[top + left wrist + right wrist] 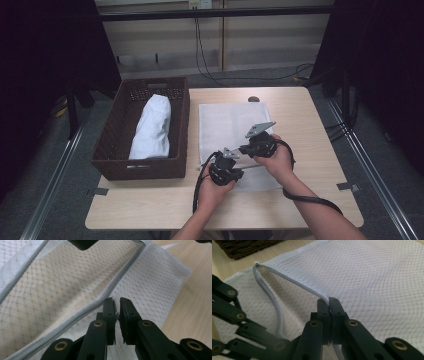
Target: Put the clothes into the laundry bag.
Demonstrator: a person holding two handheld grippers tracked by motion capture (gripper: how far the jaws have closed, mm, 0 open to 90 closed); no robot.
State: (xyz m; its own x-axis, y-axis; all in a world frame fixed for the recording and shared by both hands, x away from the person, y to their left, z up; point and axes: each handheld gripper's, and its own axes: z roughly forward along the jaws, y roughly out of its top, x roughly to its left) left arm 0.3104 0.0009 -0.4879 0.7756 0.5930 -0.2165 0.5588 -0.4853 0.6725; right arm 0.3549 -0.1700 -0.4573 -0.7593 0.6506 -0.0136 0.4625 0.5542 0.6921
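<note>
Mesh bag (227, 127) flat on bench (300, 115), frame centre, right of basket (112, 142) with towel (152, 125). Right gripper (328, 301) jaws clenched on upper zipper edge (294, 281), lifting mouth. Left gripper (117, 305) jaws nearly shut by lower zipper edge (82, 312); grip unclear. Aim likely: spread opening for towel.

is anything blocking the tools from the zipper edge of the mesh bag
Nothing visible does. The right tool is shut on the upper zipper edge of the mesh bag, holding the mouth open. The left tool sits right at the lower zipper edge, jaws almost closed, with nothing between.
</note>
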